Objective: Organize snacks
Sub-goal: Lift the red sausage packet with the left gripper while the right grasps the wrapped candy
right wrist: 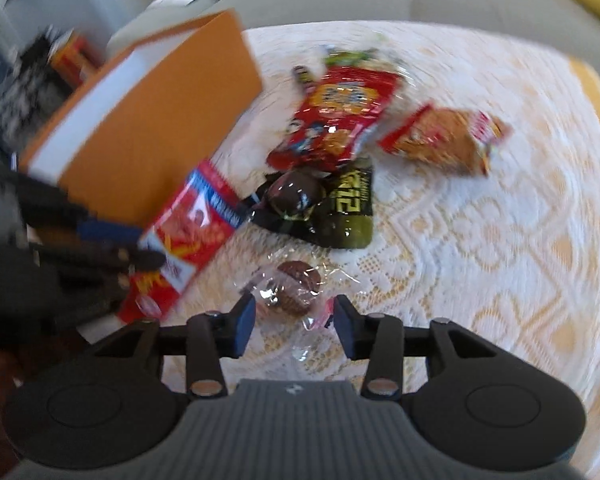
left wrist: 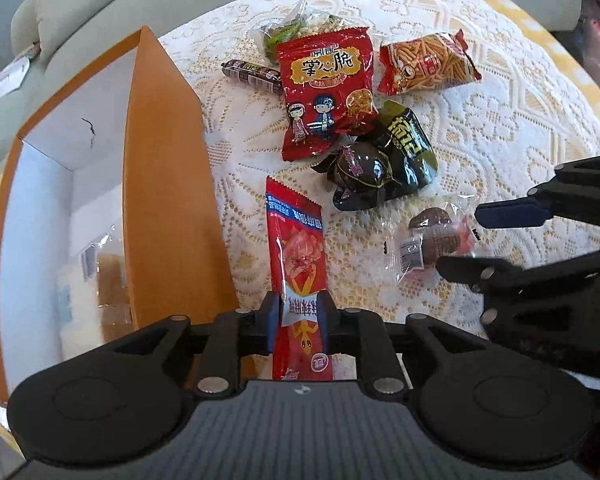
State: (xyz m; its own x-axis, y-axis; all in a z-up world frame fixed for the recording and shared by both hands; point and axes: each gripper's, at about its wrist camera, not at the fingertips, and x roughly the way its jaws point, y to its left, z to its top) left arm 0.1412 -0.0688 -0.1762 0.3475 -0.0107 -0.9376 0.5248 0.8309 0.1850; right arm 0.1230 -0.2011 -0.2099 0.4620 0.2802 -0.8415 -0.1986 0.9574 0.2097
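Note:
My left gripper (left wrist: 300, 310) is shut on a long red snack packet (left wrist: 296, 248), both blue pads pinching its lower part. The packet (right wrist: 192, 224) hangs tilted right beside the orange cardboard box (left wrist: 168, 184), and the right wrist view shows the left gripper (right wrist: 148, 246) at the left. My right gripper (right wrist: 294, 320) is open and points down over a round brown snack in clear wrap (right wrist: 296, 290). The wrapper lies between the pads without being pressed. In the left wrist view the right gripper (left wrist: 460, 240) reaches in from the right at that brown snack (left wrist: 432, 236).
The box (right wrist: 152, 120) is open-topped and white inside, with a clear pack (left wrist: 96, 272) at its bottom. On the lace tablecloth (left wrist: 500, 128) lie a big red bag (left wrist: 326, 88), an orange stick-snack bag (left wrist: 428, 64), dark packets (left wrist: 380, 168), a sausage (left wrist: 252, 74) and a green-pea bag (left wrist: 296, 28). A grey sofa (left wrist: 100, 0) stands behind.

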